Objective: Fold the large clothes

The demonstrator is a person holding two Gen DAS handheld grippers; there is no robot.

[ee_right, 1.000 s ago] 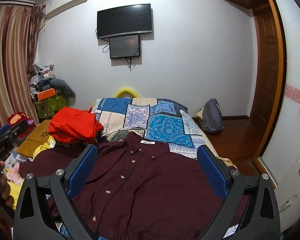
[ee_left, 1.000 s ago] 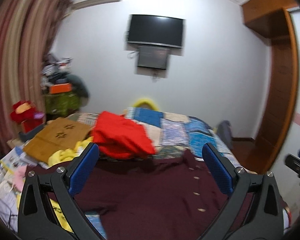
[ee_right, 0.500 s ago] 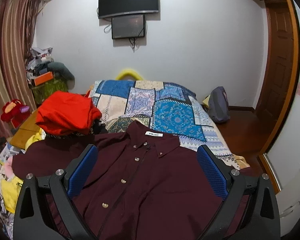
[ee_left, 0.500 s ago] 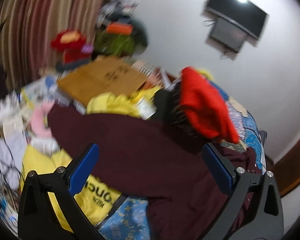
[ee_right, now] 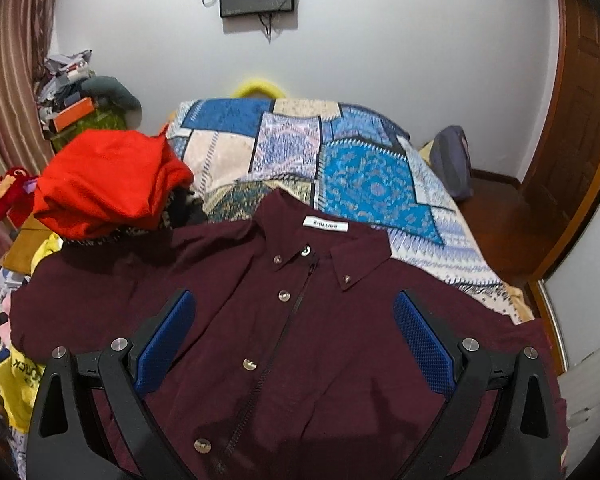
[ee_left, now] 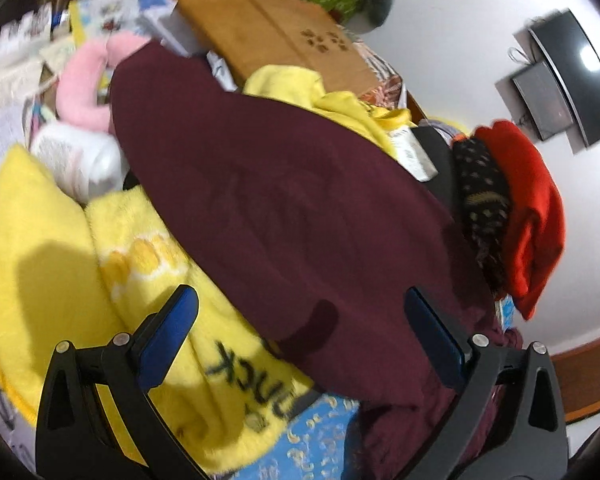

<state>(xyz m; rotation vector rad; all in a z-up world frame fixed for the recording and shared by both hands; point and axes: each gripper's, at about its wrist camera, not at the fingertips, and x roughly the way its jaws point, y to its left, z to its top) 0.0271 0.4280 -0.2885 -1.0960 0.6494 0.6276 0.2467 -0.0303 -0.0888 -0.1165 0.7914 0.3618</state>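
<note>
Since a second ago: left tool (ee_left: 300,334) swung leftward and down over maroon shirt's (ee_right: 300,340) sleeve (ee_left: 284,208); right tool (ee_right: 294,334) lowered nearer. Both spread wide, grasping nothing. Shirt flat on bed (ee_right: 380,184), lower centre of frame.

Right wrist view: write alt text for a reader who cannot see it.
A maroon button-up shirt lies spread face up on a bed, collar toward the far wall, with the open right tongs hovering over its chest. A red garment pile sits at the shirt's left shoulder, on a blue patchwork bedspread.
</note>
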